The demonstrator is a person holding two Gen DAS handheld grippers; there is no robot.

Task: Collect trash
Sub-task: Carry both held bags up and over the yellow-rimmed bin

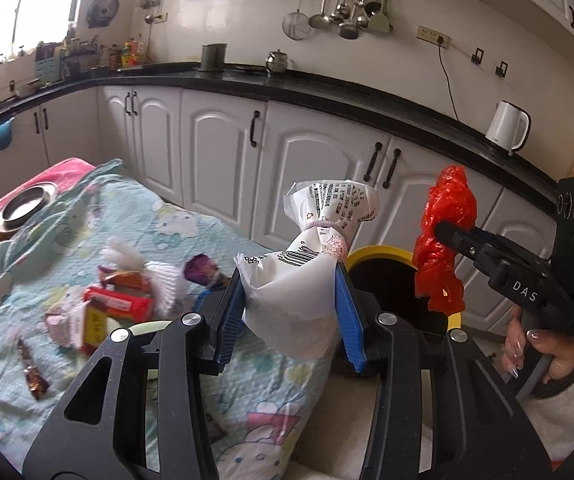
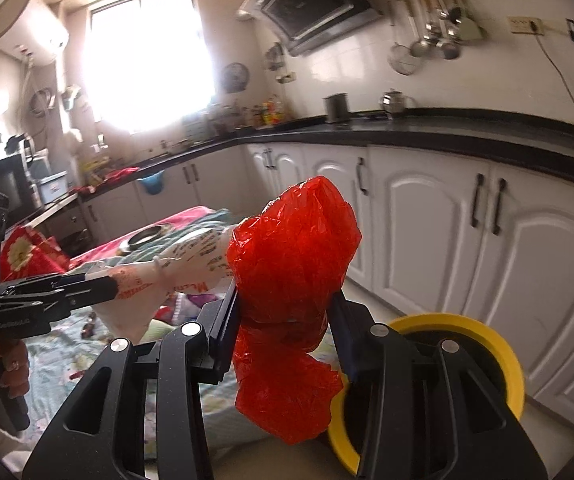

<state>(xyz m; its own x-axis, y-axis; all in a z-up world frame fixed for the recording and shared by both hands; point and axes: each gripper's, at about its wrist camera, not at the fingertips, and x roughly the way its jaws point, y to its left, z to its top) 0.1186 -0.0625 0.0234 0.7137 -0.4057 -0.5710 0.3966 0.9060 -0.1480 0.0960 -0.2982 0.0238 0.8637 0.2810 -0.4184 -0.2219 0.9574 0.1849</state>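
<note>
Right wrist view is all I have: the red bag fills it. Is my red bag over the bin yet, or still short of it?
Observer: In the left wrist view the red bag hangs at the right side of the yellow-rimmed bin, over its rim, clamped in the right hand-held gripper.
Operator: And what's the left one holding? I only see it side-on.
Observer: The left hand-held gripper is shut on a white bag, tied off near the top and printed with a barcode.
Operator: Anything left on the bed?
Observer: Yes, several wrappers lie loose on the blanket, and a metal dish sits further back.
</note>
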